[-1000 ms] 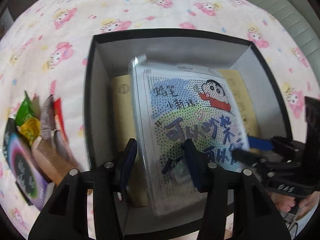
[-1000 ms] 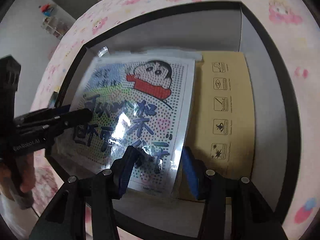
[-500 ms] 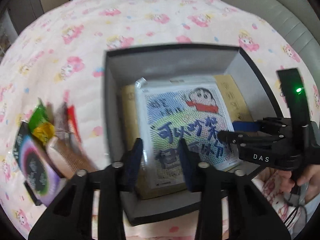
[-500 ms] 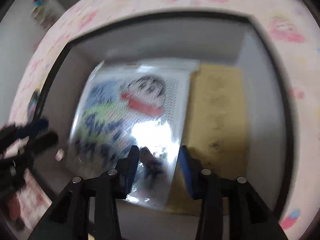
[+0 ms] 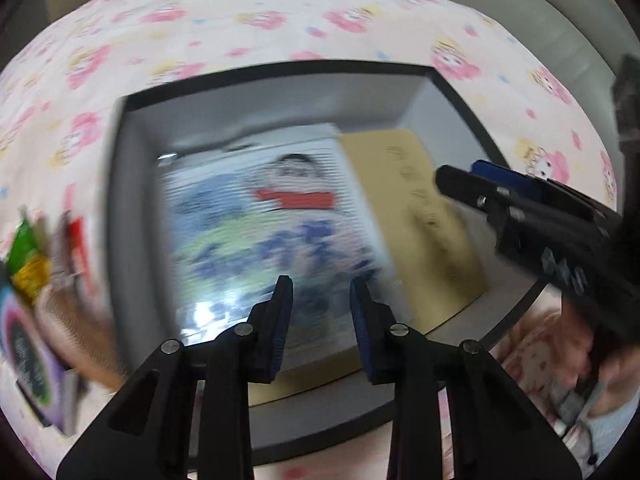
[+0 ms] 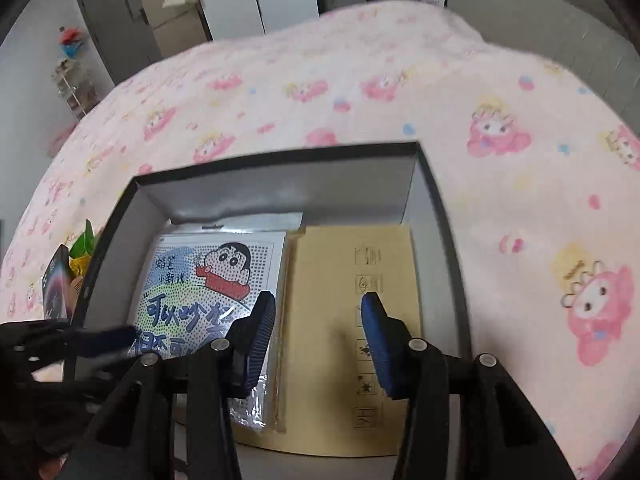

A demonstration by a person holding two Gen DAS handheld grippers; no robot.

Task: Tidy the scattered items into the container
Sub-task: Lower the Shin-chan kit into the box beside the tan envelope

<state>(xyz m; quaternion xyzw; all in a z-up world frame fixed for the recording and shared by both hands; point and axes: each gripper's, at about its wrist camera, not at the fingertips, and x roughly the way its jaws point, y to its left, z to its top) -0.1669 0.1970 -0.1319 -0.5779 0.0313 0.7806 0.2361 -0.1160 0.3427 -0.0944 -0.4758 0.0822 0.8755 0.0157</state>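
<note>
Nearest in the left wrist view, the left gripper (image 5: 321, 300) hangs over the near edge of a box (image 5: 132, 216). Its jaws have just been closing and now stand only a narrow gap apart, with nothing between them. This view is blurred.

In the right wrist view, the right gripper (image 6: 319, 330) hovers above the same box (image 6: 436, 216), its jaws about half open and holding nothing. The left gripper (image 6: 108, 338) reaches in from the left edge of that view.

The box is black outside and grey inside, open at the top, and rests on a bed (image 6: 320, 92) covered with a pale pink sheet printed with cartoon figures. Inside it, flat on the bottom, lies a brown envelope (image 6: 340, 360) printed with a column of small symbols. A clear-wrapped cartoon picture sheet (image 6: 200, 292), showing a boy in a red scarf and blue writing, lies on the left part of the envelope.

Left of the box, on the bed, a cluster of things lies outside it: a wooden comb (image 5: 76, 328), a dark packet with purple and green print (image 5: 30, 364), and green and yellow sachets (image 5: 26, 252).

Farther off, beyond the bed, grey cabinets (image 6: 116, 16) and a cardboard carton (image 6: 176, 16) stand by the wall.
</note>
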